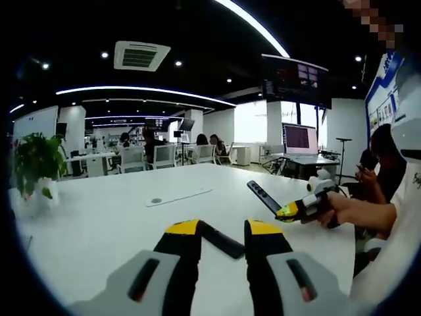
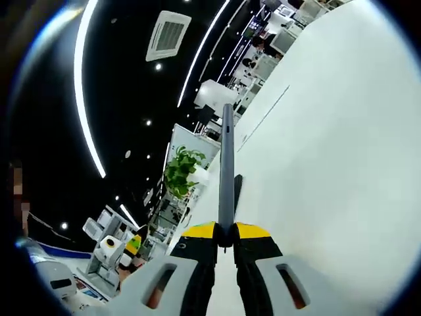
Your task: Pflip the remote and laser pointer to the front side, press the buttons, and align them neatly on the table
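2 grippers going here. Your right gripper [image 2: 225,236] has its jaws clenched on the remote [image 2: 227,171], a slim dark stick poking straight out past the yellow tips and held up off the white table [image 2: 329,145]. From the left gripper view you can see that same remote [image 1: 264,197] angled up in the right gripper [image 1: 288,212], your hand [image 1: 348,212] behind it. Your left gripper [image 1: 222,240] has its jaws spread apart, and a dark flat thing, looks like the laser pointer [image 1: 222,240], lies on the table between them. A potted plant [image 1: 36,161] sits at the table's far left edge.
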